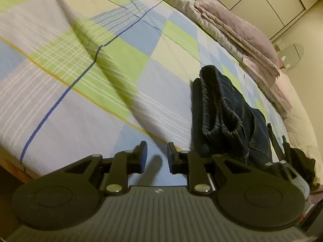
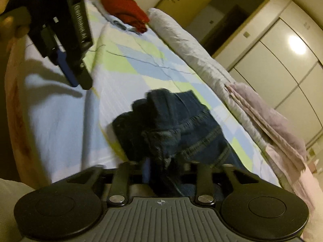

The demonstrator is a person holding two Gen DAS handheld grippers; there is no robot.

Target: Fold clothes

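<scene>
Dark blue folded jeans [image 1: 228, 113] lie bunched on the checked bedspread [image 1: 84, 60] at the right in the left wrist view. My left gripper [image 1: 157, 157] is open and empty, to the left of the jeans and just above the bed. In the right wrist view the jeans [image 2: 173, 129] fill the space between the jaws of my right gripper [image 2: 164, 169], which is shut on their near edge. The left gripper [image 2: 68, 60] shows at the upper left of that view, above the bed.
A red garment [image 2: 125, 10] lies on pale clothes at the far end of the bed. A rolled grey quilt [image 2: 181, 38] and a mauve pillow [image 1: 242, 32] run along the far side. Wardrobe doors [image 2: 272, 50] stand behind.
</scene>
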